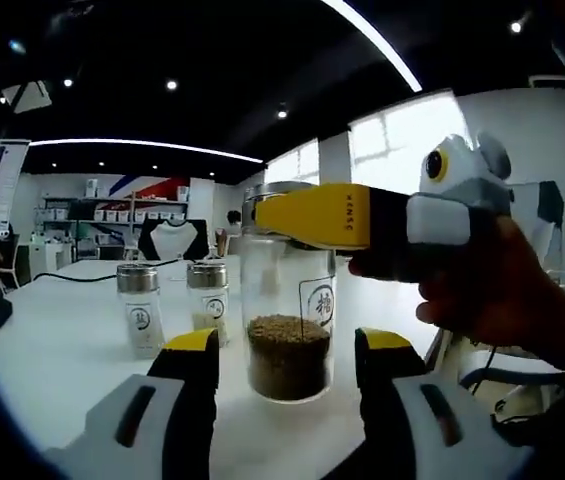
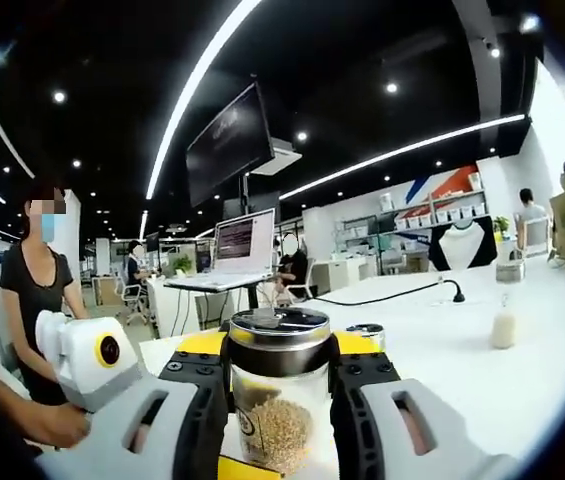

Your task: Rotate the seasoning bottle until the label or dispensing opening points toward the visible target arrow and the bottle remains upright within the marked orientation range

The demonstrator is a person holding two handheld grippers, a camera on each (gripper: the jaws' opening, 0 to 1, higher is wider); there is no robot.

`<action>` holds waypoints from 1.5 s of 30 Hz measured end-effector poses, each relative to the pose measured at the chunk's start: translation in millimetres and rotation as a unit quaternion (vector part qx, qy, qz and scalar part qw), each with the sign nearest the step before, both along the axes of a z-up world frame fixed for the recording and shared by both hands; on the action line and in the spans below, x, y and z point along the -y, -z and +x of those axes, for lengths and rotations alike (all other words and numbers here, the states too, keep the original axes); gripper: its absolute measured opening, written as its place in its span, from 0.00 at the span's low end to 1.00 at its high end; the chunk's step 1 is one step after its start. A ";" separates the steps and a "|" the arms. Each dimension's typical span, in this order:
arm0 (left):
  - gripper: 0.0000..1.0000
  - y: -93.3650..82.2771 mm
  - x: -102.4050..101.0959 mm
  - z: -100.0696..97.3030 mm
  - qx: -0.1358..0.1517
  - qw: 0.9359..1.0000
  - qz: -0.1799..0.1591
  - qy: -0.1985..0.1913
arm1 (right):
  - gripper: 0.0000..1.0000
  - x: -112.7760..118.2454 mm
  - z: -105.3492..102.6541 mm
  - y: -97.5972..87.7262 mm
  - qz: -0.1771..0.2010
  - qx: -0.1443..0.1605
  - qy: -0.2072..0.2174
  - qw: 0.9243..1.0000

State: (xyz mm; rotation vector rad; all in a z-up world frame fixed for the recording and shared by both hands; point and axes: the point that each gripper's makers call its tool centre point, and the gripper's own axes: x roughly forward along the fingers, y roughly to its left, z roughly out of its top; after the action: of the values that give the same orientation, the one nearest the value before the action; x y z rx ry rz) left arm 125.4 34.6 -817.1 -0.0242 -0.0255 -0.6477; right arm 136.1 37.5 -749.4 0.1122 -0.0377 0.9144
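**A:** Where is your seasoning bottle [image 1: 288, 300] right now?

**B:** Upright on the white table [image 1: 62, 340], straight ahead of your left gripper [image 1: 287, 365]. It is clear glass with a metal cap, brown granules filling the lower part, and a label with a dark character facing slightly right in the left gripper view.

**A:** And your right gripper [image 1: 302, 225]?

**B:** Your right gripper comes in from the right in the left gripper view, its yellow-tipped jaws clamped on the bottle just under the cap. In the right gripper view the bottle [image 2: 277, 400] sits squeezed between that gripper's [image 2: 280, 395] own black jaws.

**A:** What about your left jaws?

**B:** They stand apart, one on each side of the bottle's base, with a gap between each jaw and the glass.

**A:** Anything else on the table?

**B:** Two smaller shakers [image 1: 140, 310] with metal caps stand side by side to the left behind the bottle, and a black cable [image 1: 72, 276] runs across the table further back.
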 end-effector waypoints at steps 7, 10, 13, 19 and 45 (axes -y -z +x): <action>0.75 6.0 -2.5 0.7 -0.013 1.000 0.020 0.013 | 0.36 15.9 21.6 -3.9 -0.015 0.014 0.007 1.000; 0.79 4.8 -4.9 1.6 -0.015 1.000 0.016 0.013 | 0.36 22.4 32.4 -5.5 -0.026 0.020 0.014 0.999; 0.83 4.9 -6.1 1.9 -0.015 1.000 0.022 0.013 | 0.36 27.9 41.4 -4.7 -0.037 0.022 0.018 0.999; 0.92 7.8 -12.1 6.8 -0.013 0.999 0.042 -0.010 | 0.36 38.2 57.7 -4.0 -0.036 0.019 0.027 0.999; 1.00 8.6 -27.6 12.9 -0.027 0.999 0.034 -0.031 | 0.36 57.9 123.6 18.2 -0.061 0.026 0.069 0.995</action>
State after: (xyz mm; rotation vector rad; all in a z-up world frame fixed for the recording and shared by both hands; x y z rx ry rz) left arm 138.3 62.2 -825.7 0.0243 0.0468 -0.5855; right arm 259.7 -20.5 -767.6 -0.0282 -0.0377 0.7793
